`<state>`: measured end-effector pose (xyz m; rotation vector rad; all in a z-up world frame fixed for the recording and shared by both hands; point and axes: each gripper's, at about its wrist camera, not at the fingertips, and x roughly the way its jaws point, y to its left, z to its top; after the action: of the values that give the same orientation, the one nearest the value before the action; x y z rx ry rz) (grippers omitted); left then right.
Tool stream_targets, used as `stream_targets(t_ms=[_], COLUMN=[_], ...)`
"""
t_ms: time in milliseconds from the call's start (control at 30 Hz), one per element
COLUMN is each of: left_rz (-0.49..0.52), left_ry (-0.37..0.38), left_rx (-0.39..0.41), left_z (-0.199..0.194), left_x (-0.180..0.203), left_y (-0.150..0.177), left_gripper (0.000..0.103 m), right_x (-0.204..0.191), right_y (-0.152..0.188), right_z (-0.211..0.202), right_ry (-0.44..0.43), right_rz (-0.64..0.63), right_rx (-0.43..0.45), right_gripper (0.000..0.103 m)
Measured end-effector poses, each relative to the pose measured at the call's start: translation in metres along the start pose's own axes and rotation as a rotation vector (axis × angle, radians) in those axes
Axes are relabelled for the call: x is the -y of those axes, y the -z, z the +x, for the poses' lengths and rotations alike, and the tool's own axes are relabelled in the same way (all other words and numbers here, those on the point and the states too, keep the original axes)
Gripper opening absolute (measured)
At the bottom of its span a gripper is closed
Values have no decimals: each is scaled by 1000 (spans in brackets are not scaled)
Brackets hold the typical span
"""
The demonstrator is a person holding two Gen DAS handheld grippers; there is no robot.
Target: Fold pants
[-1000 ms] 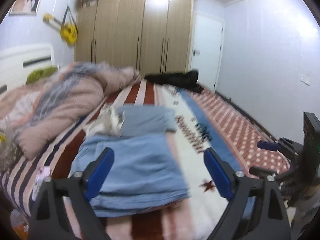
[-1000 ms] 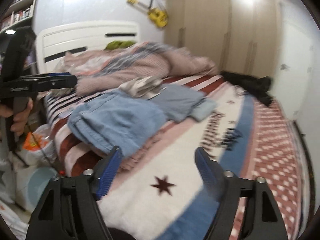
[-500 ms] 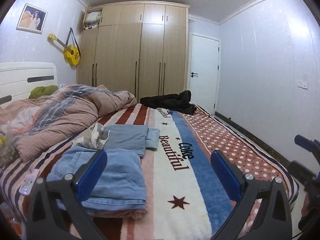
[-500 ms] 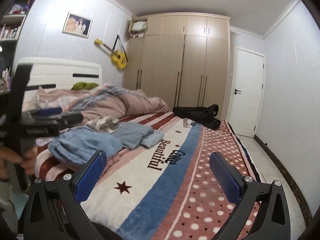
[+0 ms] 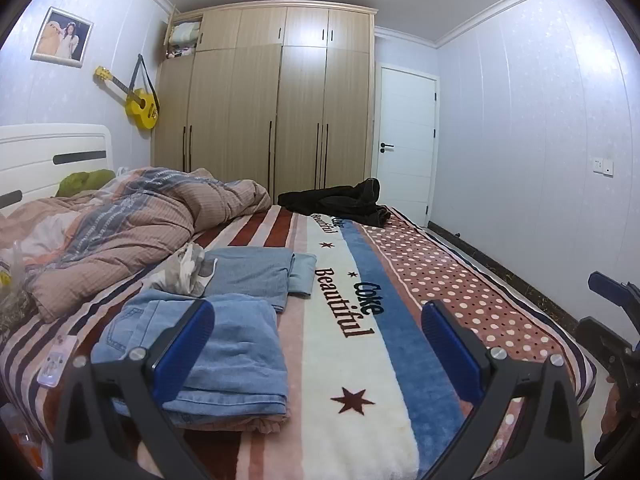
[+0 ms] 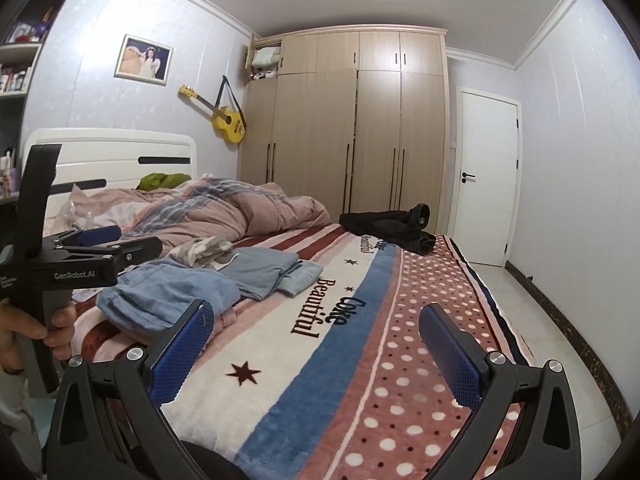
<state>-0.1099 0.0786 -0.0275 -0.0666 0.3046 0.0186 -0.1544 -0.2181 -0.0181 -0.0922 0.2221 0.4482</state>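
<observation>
Folded light-blue jeans (image 5: 236, 348) lie flat at the near left of the bed; they also show in the right wrist view (image 6: 168, 292). A second folded blue-grey garment (image 5: 256, 272) lies just behind them, also in the right wrist view (image 6: 268, 268). Black pants (image 5: 340, 200) lie crumpled at the bed's far end, also in the right wrist view (image 6: 392, 228). My left gripper (image 5: 318, 340) is open and empty, held back from the bed's near edge. My right gripper (image 6: 316, 344) is open and empty, above the bed's near edge.
A pink quilt (image 5: 132, 220) is heaped at the left by the white headboard (image 5: 44, 160). A phone (image 5: 56, 360) lies near the bed's left edge. A wardrobe (image 5: 272, 112) and white door (image 5: 404, 140) stand behind. Floor runs along the right wall (image 6: 540, 320).
Both grippers have pulled back and up from the folded jeans, so the whole bed and room come into view. Both stay open and empty.
</observation>
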Motion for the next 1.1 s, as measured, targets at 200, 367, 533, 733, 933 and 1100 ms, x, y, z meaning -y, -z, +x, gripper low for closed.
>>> stream_targets(t_ms=[200,367,533,733,933,1100], left_rz=[0,0,3,3,6,13], left_ry=[-1,-2,-9,-7,-10,-11], left_rx=[2,0,-2,-4,-4,-6], left_z=[0,-1,-1,-1,-1,0], left_x=[0,1,2,2,3,2], left_y=[0,1,1,1,1,2], left_gripper=[102,102,102,102,102,102], right_x=[1,0,-1,-1,0,-1], right_y=[1,1,1,1,1,1], right_z=[1,0,0,0,0,0], right_ry=[-2,-1,-3,-3,-4,-1], right_rz=[2,5,7,9,9,12], right_rx=[0,-4,-5,-7,-6,-7], right_gripper=[103,102,102,102,103,102])
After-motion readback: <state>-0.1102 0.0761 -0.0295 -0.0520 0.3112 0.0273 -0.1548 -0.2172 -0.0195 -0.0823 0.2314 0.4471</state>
